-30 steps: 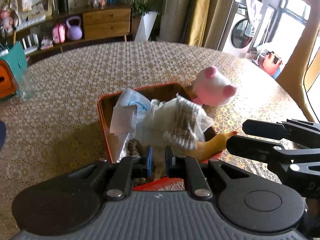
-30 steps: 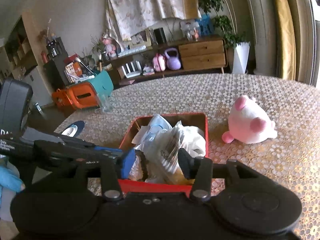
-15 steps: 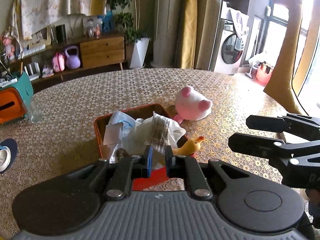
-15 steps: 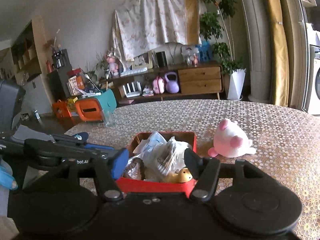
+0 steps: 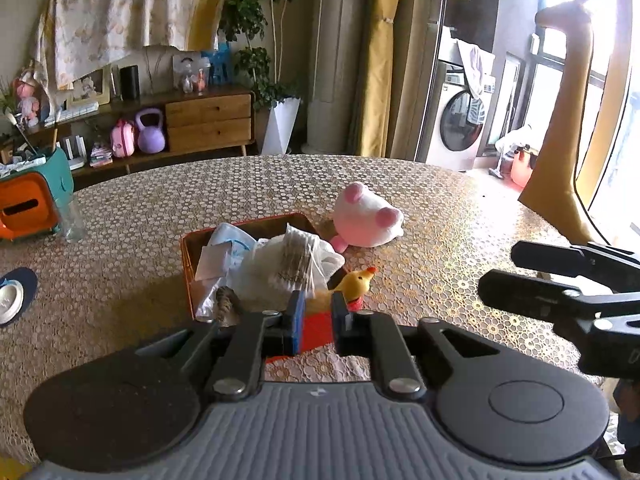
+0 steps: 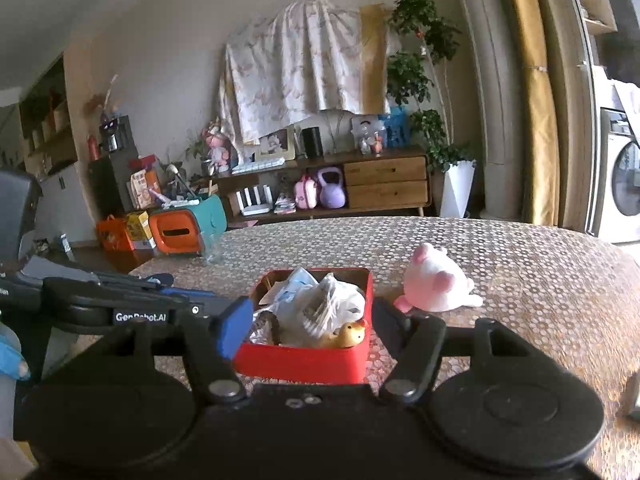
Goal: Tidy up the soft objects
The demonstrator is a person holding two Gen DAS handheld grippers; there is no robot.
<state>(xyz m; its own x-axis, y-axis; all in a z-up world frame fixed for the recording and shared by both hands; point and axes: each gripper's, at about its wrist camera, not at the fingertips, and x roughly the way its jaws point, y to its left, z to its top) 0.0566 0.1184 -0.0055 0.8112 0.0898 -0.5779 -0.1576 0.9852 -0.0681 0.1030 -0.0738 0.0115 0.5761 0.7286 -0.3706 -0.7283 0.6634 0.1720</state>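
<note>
Both wrist views look across a round table under a patterned lace-and-honeycomb cloth point(image 5: 460, 216). Your left gripper point(image 5: 317, 322) shows a narrow gap between its blue-faced pads; its jaws have just been opening, and nothing sits between them. Your right gripper point(image 6: 310, 326) stands spread wide, its jaws likewise just opening and empty; the red box only appears framed between the fingers, lying beyond them.

The shallow red rectangular tin box point(image 6: 304, 362) sits near the table's middle, already heaped with a crinkled translucent plastic bag holding striped paper point(image 5: 286, 268), a pale blue face mask point(image 5: 230, 240), and a small yellow soft chick toy point(image 6: 350, 334) at its near right corner.

The round white plush with pink ears and feet point(image 5: 368, 218) lies on its side on the cloth, just beside the box's far right corner and outside it; judged from the task, it is the piece left to stow.

Expect this plush to be light, squashy and non-fragile, with a furry surface that should not slip. Because it compresses, a shallow pinch may pull free: take it across the rounded body or by a pink ear, closing deep. The box is full, so you may need to press it into place.
</note>
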